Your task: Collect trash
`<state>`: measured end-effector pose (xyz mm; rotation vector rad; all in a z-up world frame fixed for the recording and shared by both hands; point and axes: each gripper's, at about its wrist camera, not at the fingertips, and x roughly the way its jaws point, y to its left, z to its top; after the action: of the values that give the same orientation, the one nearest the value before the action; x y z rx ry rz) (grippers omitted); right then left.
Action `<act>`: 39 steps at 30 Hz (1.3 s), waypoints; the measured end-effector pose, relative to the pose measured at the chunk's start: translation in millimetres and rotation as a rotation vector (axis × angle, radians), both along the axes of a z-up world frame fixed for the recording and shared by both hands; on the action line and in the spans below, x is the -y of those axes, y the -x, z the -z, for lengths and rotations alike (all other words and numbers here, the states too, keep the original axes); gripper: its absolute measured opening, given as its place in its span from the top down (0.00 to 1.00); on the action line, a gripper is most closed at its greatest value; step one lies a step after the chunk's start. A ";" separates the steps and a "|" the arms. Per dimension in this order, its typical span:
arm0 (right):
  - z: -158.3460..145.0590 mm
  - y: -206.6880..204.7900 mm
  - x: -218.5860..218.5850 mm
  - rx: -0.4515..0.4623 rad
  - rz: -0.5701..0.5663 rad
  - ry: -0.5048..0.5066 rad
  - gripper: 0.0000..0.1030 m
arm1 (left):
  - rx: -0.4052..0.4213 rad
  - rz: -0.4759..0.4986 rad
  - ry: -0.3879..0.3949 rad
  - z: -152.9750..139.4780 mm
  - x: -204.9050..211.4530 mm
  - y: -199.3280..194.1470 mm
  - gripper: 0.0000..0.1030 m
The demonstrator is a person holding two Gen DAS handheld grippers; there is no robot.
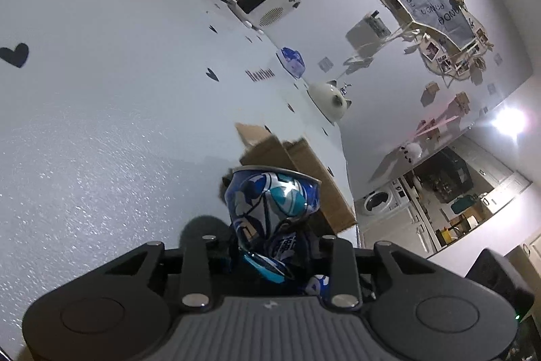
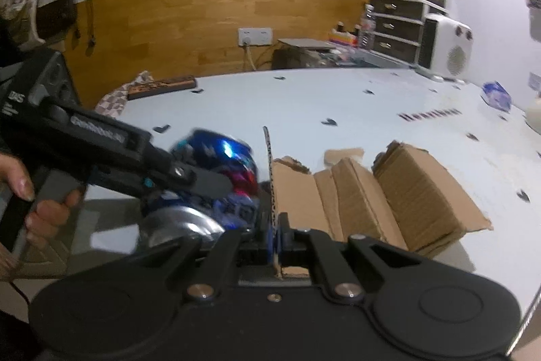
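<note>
1. Can (image 1: 274, 208), blue and silver and crushed, sits squeezed between the fingers of your left gripper (image 1: 270, 246). No earlier picture tells more, but the pads press on its dented sides, so it is held.
2. In the right wrist view, the can (image 2: 216, 158) is just beside the cardboard box (image 2: 389, 198), on the box's left side, and it looks blurry.
3. Your left gripper (image 2: 206, 183) reaches in from the left of the box, and your hand (image 2: 44, 208) wraps its handle.
4. Your right gripper (image 2: 275, 235) is pinched tight on a thin flap (image 2: 270, 178) of the box that stands up on edge at the box's left end.
5. The box is torn open, with bent flaps, and rests on the white table (image 2: 338, 104).
6. The table has small black hearts (image 2: 328, 122) dotted behind the box.
7. Far behind the box, at the table's back edge, stands a white heater (image 2: 446, 49).
8. Right of the box, near the wall, lies a blue packet (image 2: 496, 95).
9. Left of the box and further back lies a long dark power strip (image 2: 162, 87).
</note>
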<state>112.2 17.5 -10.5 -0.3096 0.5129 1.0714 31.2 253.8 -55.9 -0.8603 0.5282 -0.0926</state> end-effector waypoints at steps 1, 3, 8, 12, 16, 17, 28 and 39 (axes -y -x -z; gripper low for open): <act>2.4 -1.4 0.0 -0.005 0.013 0.005 0.96 | 0.001 -0.004 0.001 0.4 -1.0 1.3 0.67; 8.8 -3.3 -1.2 -0.011 0.042 0.018 0.91 | 0.004 -0.006 0.000 -0.2 -0.9 2.7 0.67; 18.2 -2.9 -5.9 0.009 0.085 0.038 0.91 | 0.013 -0.001 -0.006 -2.2 0.0 5.0 0.69; 14.3 -1.2 -4.4 0.014 0.131 0.019 0.97 | 0.031 0.002 -0.045 -10.3 2.8 5.4 0.75; 2.2 -0.9 6.2 0.008 0.188 -0.036 0.97 | 0.054 0.015 -0.089 -18.9 8.2 4.9 0.75; -1.3 -0.2 9.7 0.005 0.196 -0.053 0.97 | 0.061 0.017 -0.103 -21.1 10.1 4.9 0.75; -34.7 20.9 51.5 0.064 0.305 -0.140 0.97 | 0.175 0.023 -0.367 -63.7 49.3 0.7 0.75; -65.0 42.5 118.8 0.119 0.444 -0.242 0.97 | 0.289 0.102 -0.543 -102.3 117.1 -6.8 0.75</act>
<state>69.7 -101.2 54.5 -0.0403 0.3196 0.6684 37.9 136.8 46.4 -0.2817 0.3009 -0.1556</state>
